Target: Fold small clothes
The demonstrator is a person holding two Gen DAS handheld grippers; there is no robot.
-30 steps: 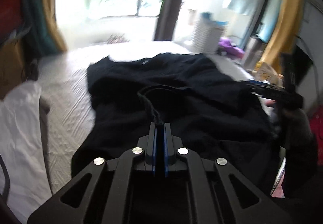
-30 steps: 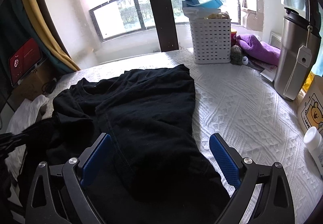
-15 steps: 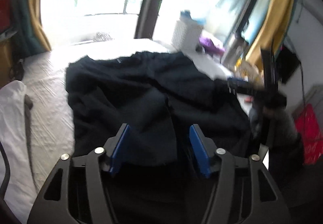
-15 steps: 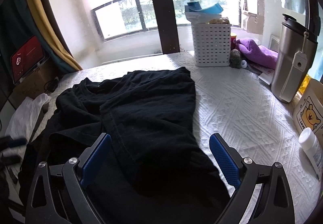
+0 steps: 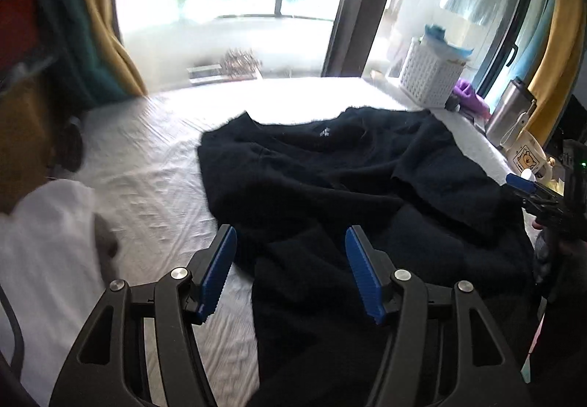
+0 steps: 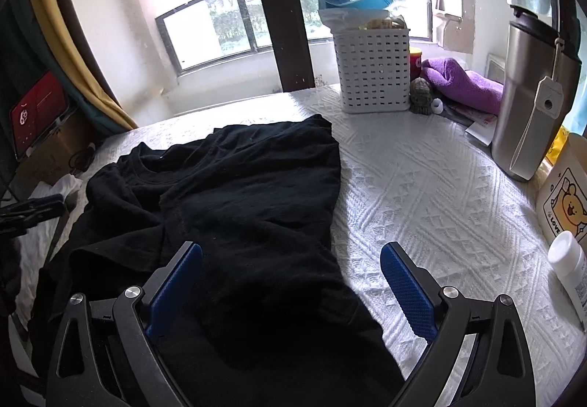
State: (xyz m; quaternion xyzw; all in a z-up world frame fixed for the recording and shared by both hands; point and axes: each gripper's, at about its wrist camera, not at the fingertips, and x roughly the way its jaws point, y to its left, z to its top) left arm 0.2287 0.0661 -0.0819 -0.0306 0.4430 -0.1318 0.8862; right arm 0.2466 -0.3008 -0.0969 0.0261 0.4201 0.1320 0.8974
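Observation:
A black T-shirt (image 5: 348, 186) lies rumpled and partly folded over itself on a white textured cloth (image 5: 146, 157). It also shows in the right wrist view (image 6: 249, 194). My left gripper (image 5: 290, 260) is open and empty, just above the shirt's near left edge. My right gripper (image 6: 291, 278) is open and empty, above the shirt's near right part. The right gripper shows at the right edge of the left wrist view (image 5: 532, 190). The left gripper shows at the left edge of the right wrist view (image 6: 29, 210).
A white perforated basket (image 6: 374, 69), a purple towel (image 6: 462, 84), a steel tumbler (image 6: 532, 102), a bear-print carton (image 6: 565, 201) and a white bottle (image 6: 572, 267) stand along the right. A white garment (image 5: 40, 253) lies at the left.
My left gripper was shut on the shirt's fabric one second ago, then opened and let it go. It has drawn back to the left. The right gripper has barely moved.

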